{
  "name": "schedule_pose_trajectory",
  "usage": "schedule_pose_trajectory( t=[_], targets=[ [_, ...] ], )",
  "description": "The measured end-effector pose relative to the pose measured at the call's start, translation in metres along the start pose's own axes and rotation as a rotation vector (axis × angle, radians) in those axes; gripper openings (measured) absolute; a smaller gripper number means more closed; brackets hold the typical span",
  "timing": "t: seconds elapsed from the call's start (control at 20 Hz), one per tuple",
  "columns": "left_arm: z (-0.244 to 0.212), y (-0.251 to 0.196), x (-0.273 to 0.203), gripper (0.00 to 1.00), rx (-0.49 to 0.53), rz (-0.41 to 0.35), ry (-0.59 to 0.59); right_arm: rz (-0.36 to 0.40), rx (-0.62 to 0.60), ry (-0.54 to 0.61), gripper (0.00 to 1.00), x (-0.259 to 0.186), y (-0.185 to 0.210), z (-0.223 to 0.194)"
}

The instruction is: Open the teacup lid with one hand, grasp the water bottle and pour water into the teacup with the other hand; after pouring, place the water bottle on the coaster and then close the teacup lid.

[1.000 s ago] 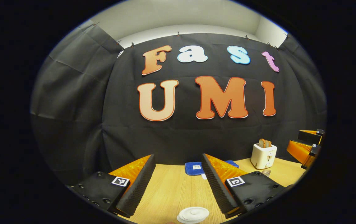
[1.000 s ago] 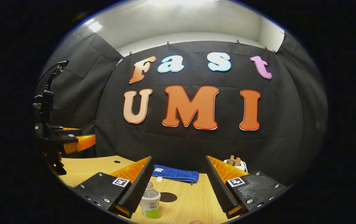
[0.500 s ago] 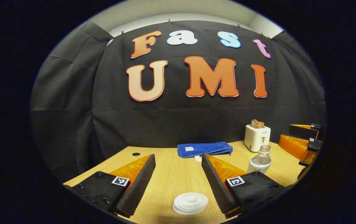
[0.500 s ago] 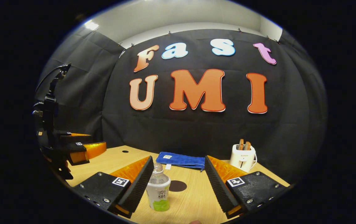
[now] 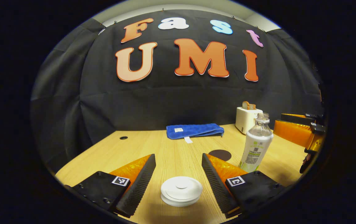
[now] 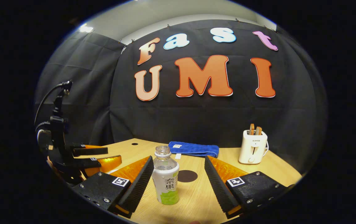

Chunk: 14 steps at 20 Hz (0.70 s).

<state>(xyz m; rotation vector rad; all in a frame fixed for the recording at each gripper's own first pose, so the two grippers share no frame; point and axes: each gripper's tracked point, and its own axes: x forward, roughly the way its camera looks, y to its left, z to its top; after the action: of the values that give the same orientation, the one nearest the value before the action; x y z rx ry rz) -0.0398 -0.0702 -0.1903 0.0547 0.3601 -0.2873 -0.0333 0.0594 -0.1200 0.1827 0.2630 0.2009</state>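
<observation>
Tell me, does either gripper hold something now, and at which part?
Nothing is held. The left gripper is open around the teacup lid, not touching it; the right gripper is open beside the water bottle.

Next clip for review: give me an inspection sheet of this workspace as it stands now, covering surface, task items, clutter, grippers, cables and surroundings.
Surface: light wooden table with a small round hole near the back left.
Job's things: white teacup lid seated, lying between the left fingers; water bottle upright and uncapped, between the right fingers; dark round coaster bare, behind the bottle.
Clutter: folded blue cloth at the back edge; white toaster with toast in its slots.
Grippers: left hand-held gripper open, touching nothing; right hand-held gripper open, its left finger close to the bottle, contact cannot be told.
Cables: a cable arcs above the left hand-held gripper.
Surroundings: black cloth wall.
</observation>
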Motion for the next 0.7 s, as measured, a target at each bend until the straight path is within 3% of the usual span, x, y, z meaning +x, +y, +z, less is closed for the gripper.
schedule_pose_trajectory(
  t=[0.2,0.25,0.35,0.65,0.7],
  targets=[
    [-0.026,0.0,0.009,0.95,0.004,-0.006,0.052,0.006,0.021,0.021,0.99,0.003,-0.003,-0.01],
    [-0.031,0.0,0.011,0.88,0.0,-0.006,0.063,0.004,0.02,0.027,0.99,0.004,-0.005,-0.014],
    [-0.04,0.002,0.012,0.86,-0.007,0.002,0.086,0.012,0.029,0.035,0.99,0.004,-0.005,-0.017],
    [-0.054,-0.002,0.019,0.52,0.029,0.012,0.123,0.04,0.012,0.05,0.98,0.003,-0.005,-0.019],
    [-0.053,-0.003,0.019,0.52,0.043,0.014,0.121,0.041,0.003,0.052,0.99,0.002,-0.005,-0.02]
  ],
)
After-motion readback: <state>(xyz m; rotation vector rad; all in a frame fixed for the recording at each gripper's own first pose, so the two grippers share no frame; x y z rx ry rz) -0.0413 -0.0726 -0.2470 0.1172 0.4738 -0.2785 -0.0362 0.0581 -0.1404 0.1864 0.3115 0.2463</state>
